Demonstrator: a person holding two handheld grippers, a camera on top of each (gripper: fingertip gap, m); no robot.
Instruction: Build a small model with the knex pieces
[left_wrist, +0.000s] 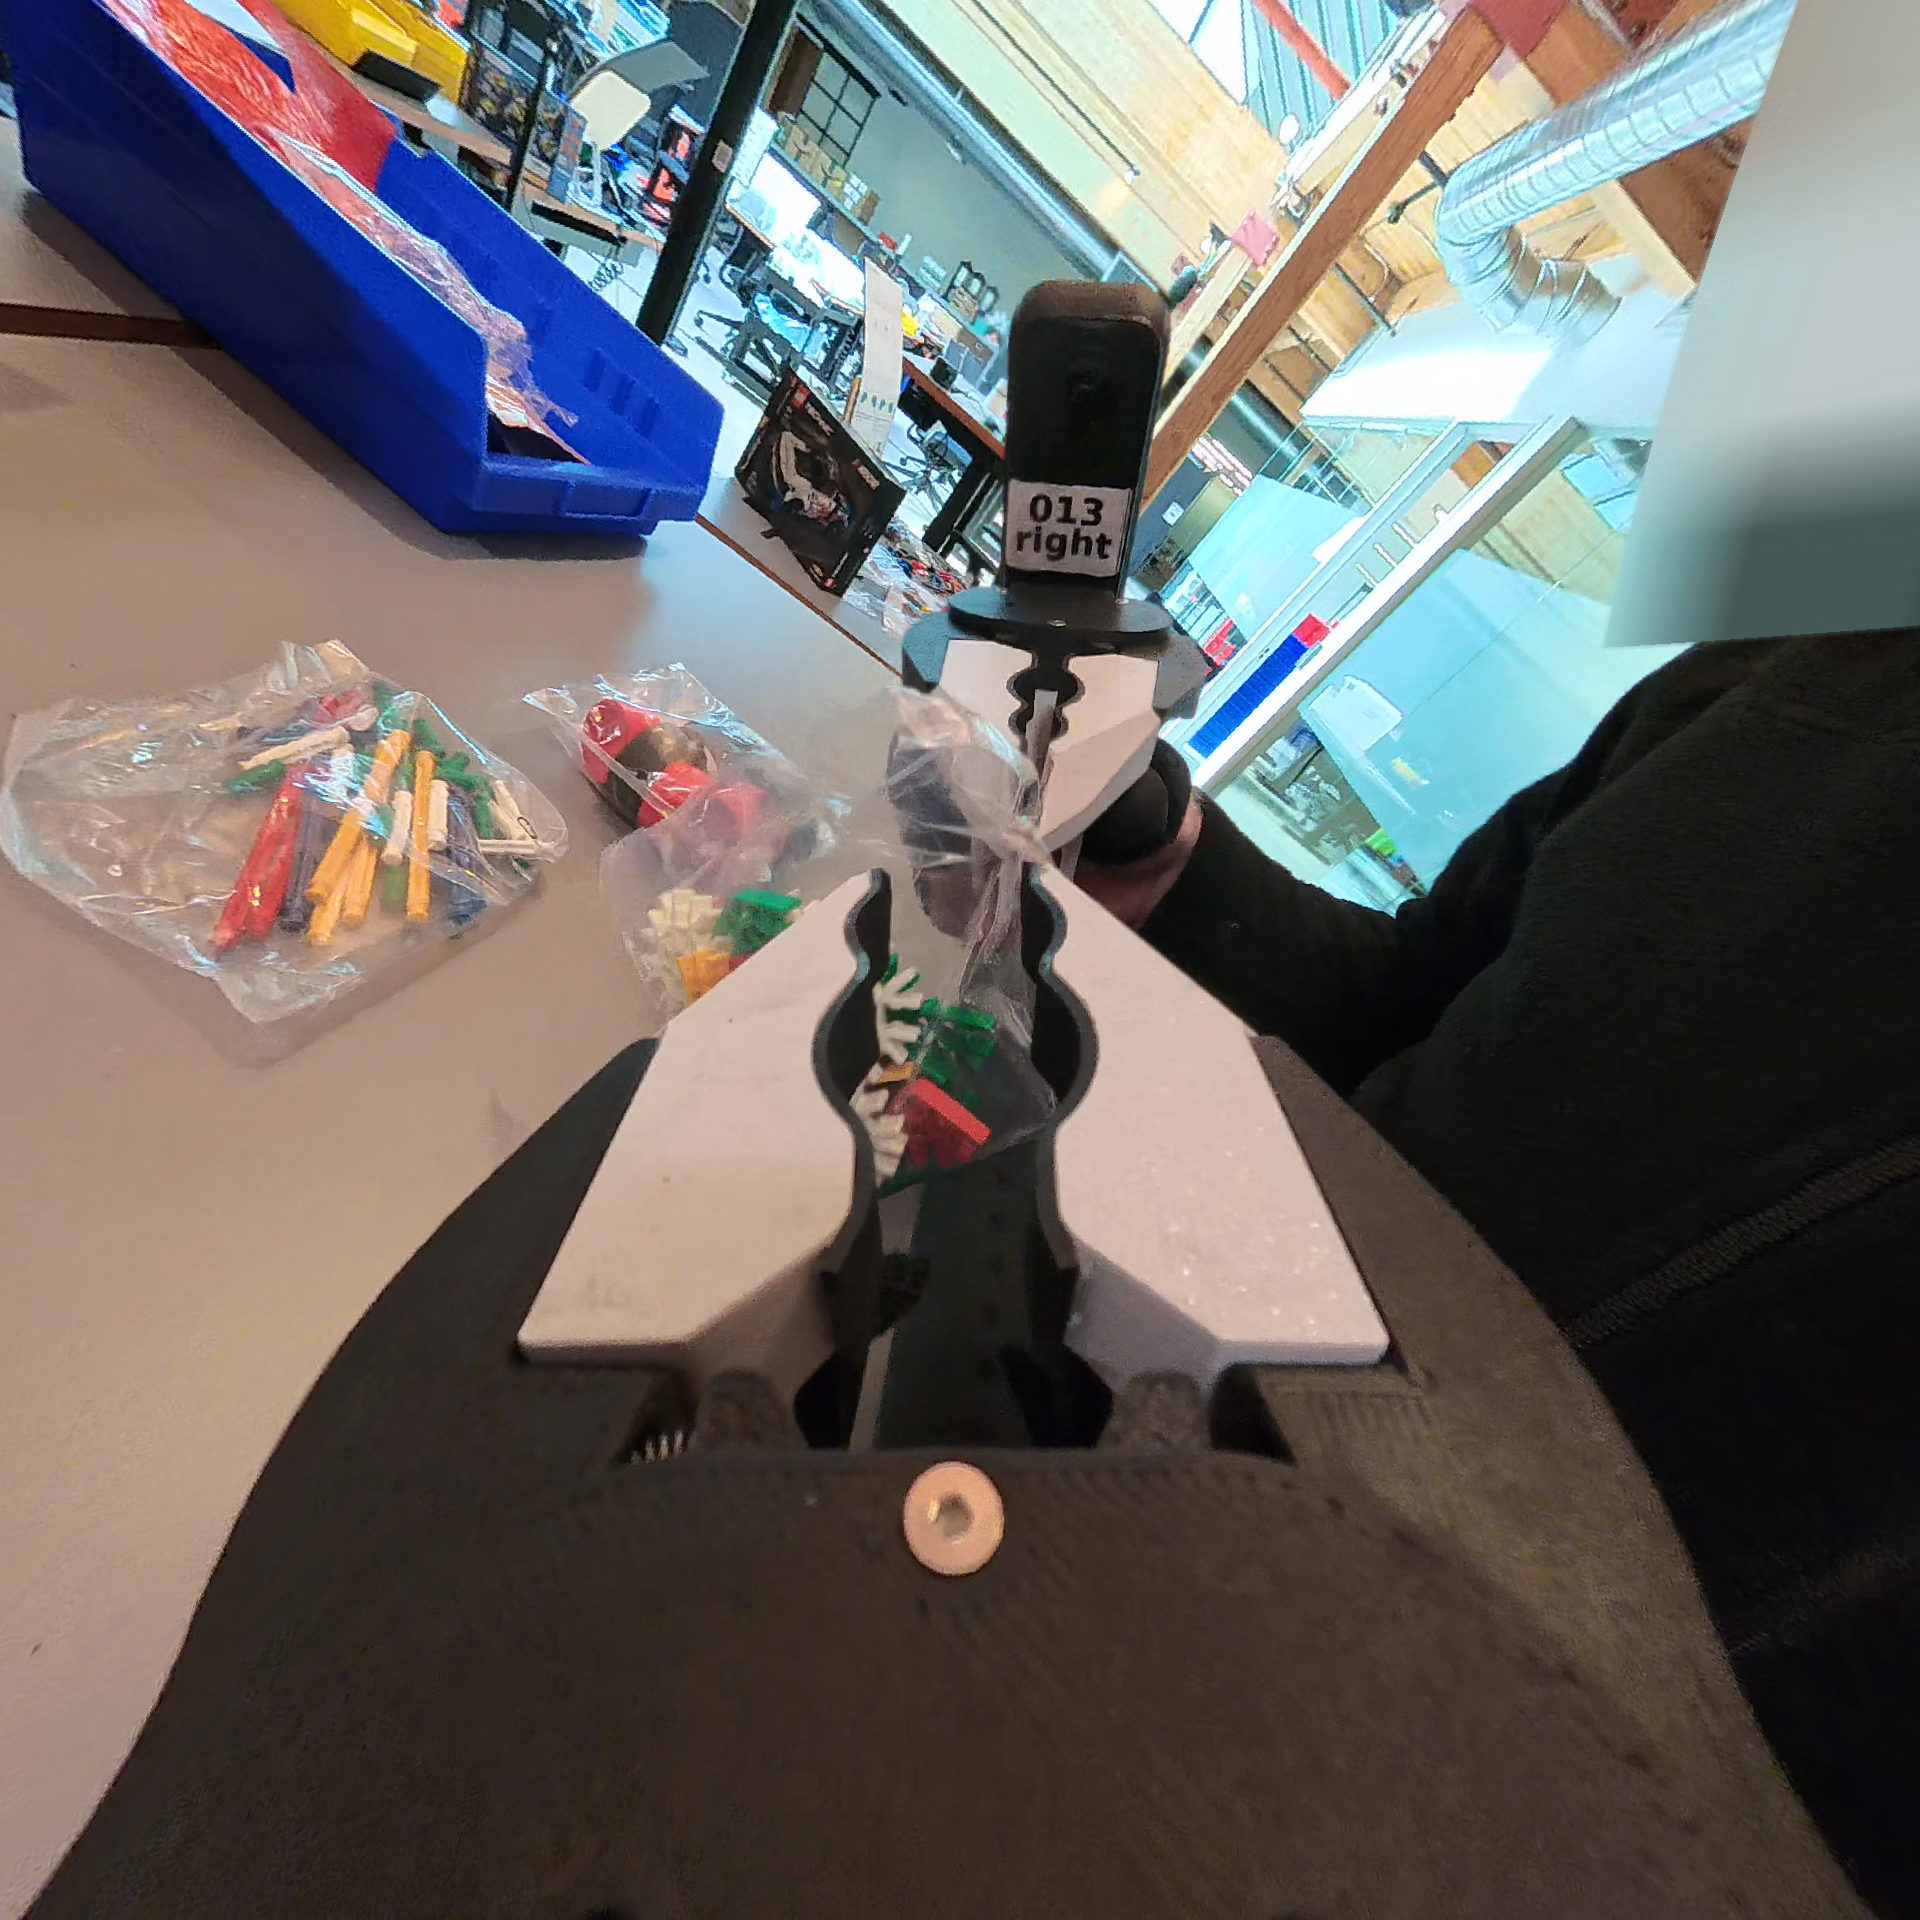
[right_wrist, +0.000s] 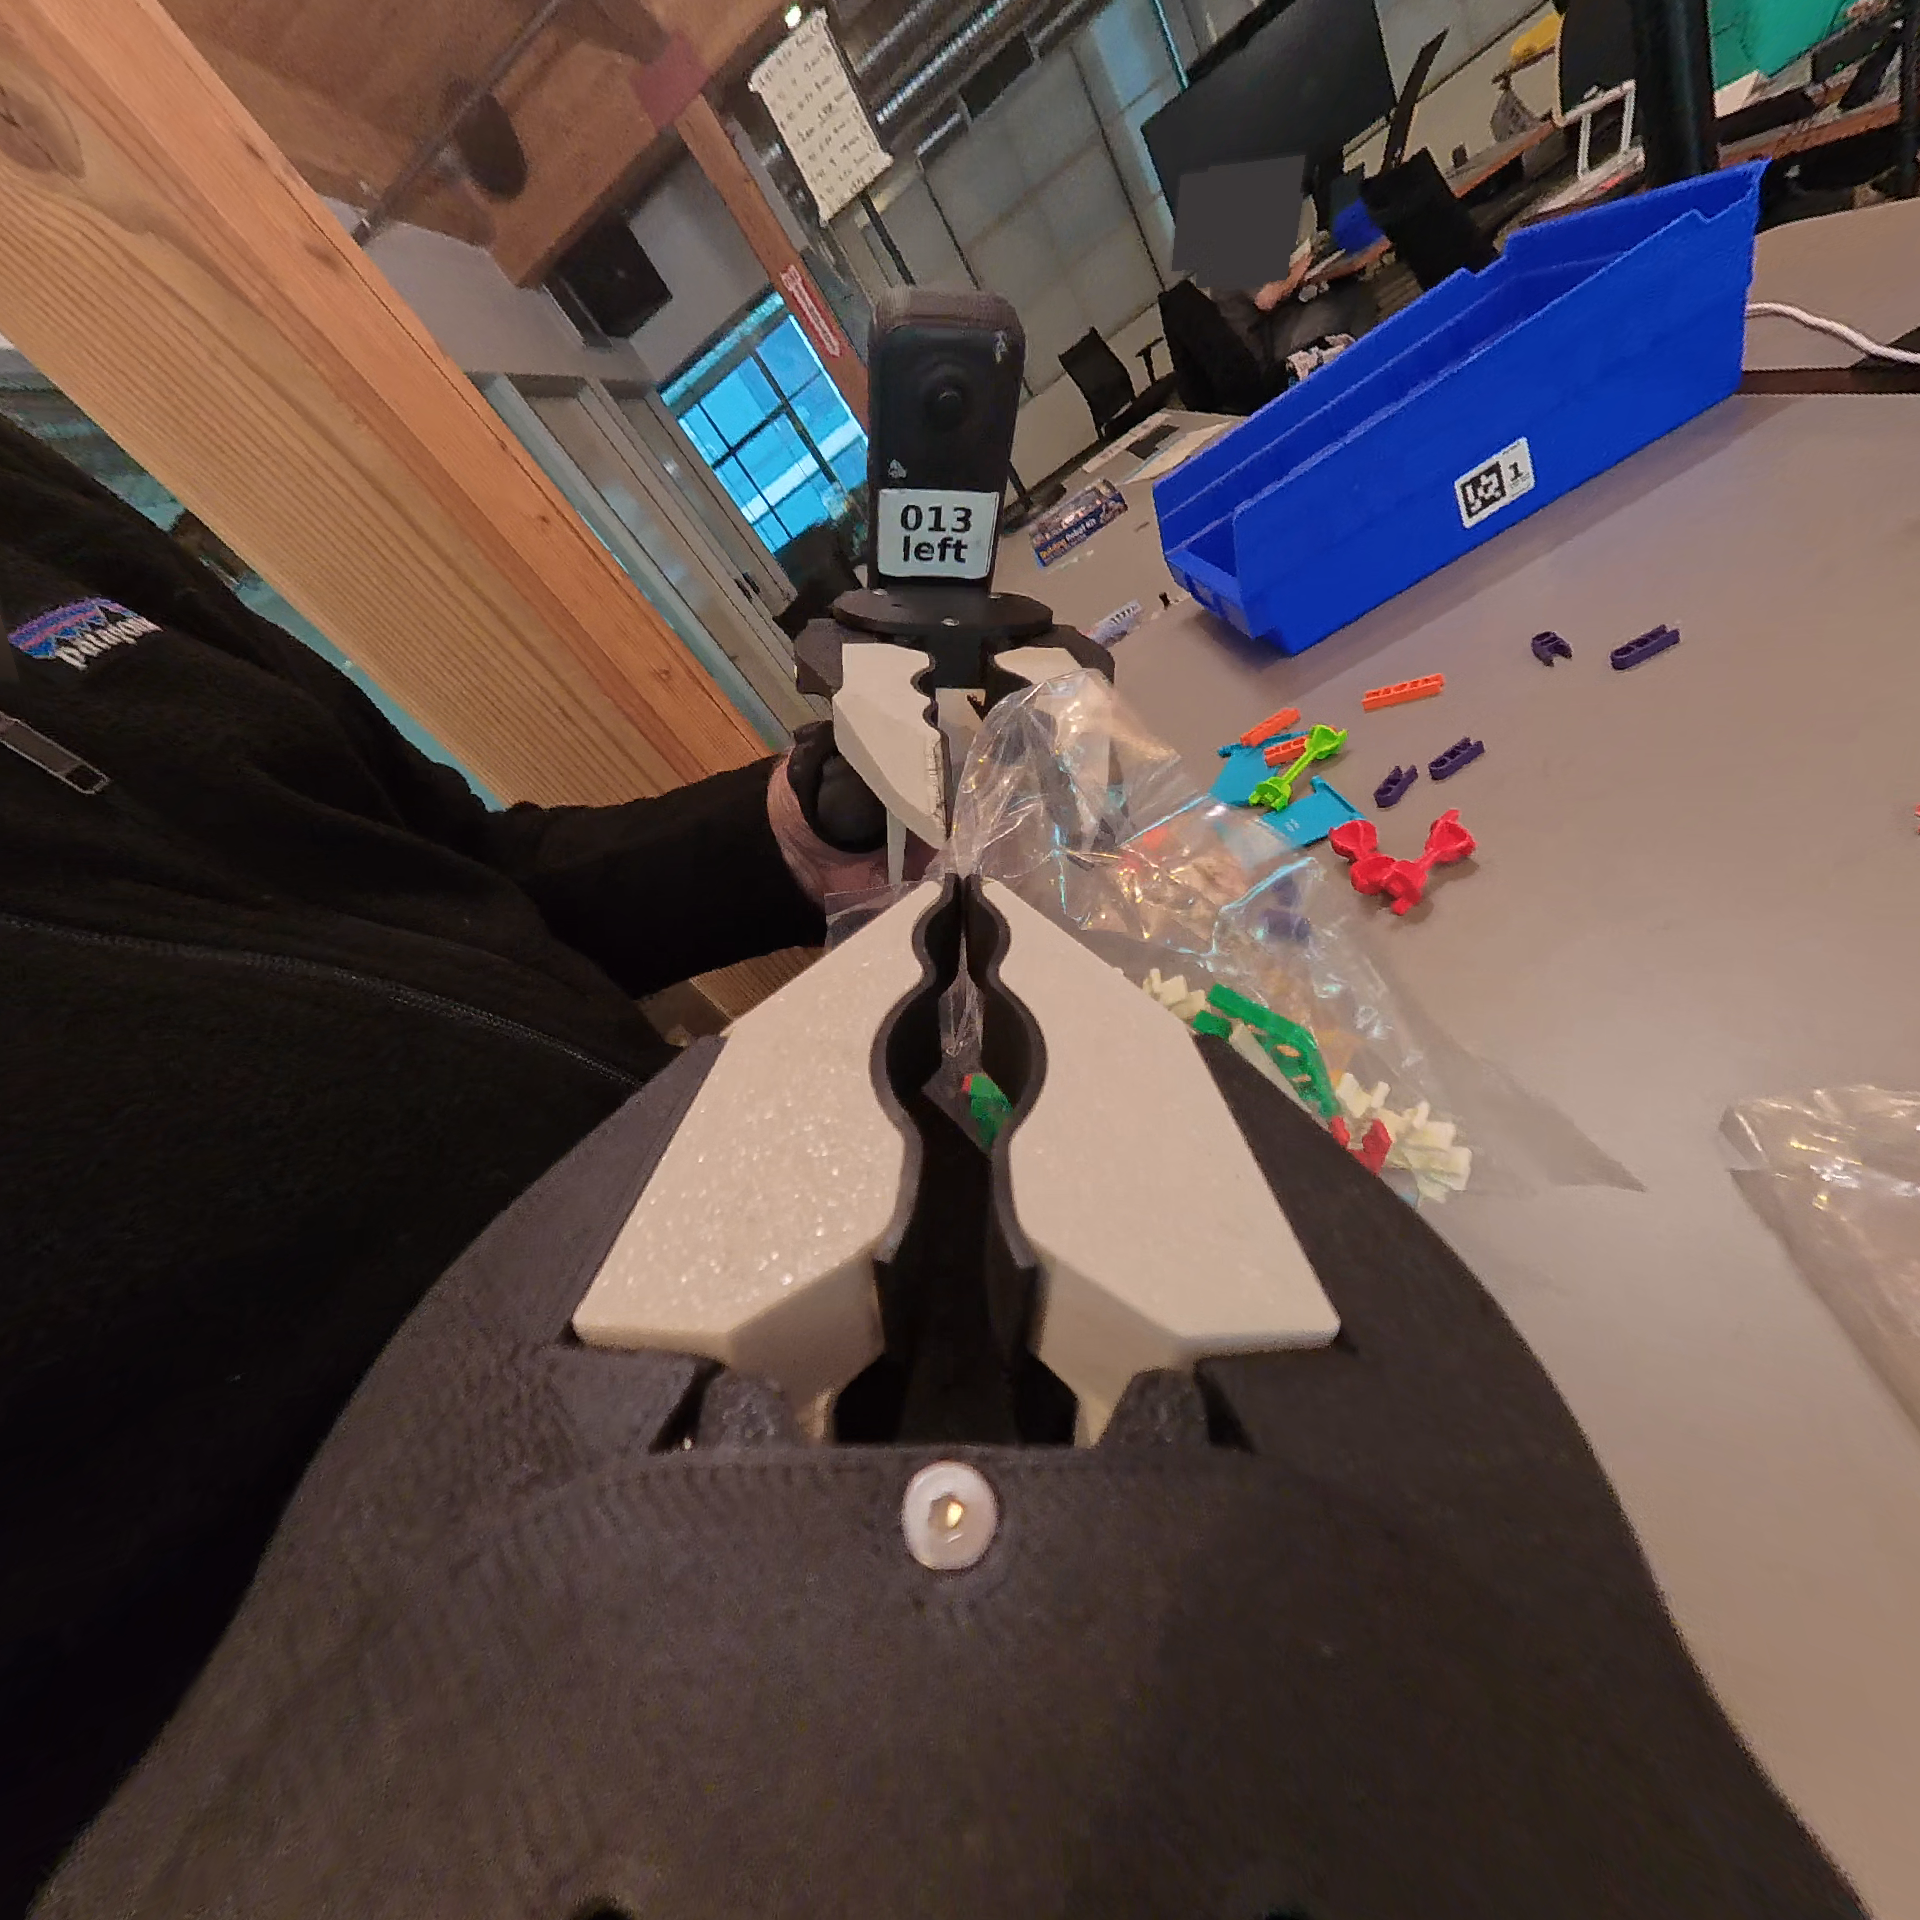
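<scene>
A clear plastic bag (left_wrist: 935, 769) of small green, white and red toy pieces (left_wrist: 935, 1101) hangs between my two grippers above a grey table (left_wrist: 156, 1195). My right gripper (right_wrist: 958, 883) is shut on a bunched edge of the bag (right_wrist: 1143, 883); it also shows in the left wrist view (left_wrist: 1039, 831). My left gripper (left_wrist: 956, 888) faces it tip to tip, its jaws partly apart with the bag's film and pieces between them. It also shows in the right wrist view (right_wrist: 951, 800). The bag's lower end, with the pieces (right_wrist: 1351, 1091), trails onto the table.
Two more bags lie on the table: coloured sticks (left_wrist: 312, 821), and red and black parts (left_wrist: 675, 779). A blue bin (right_wrist: 1455, 416) stands behind. Loose red (right_wrist: 1403, 852), purple (right_wrist: 1642, 649) and orange (right_wrist: 1403, 691) pieces lie near it. A person's black jacket (left_wrist: 1662, 1039) is close. My two grippers' fingertips are within a few centimetres of each other.
</scene>
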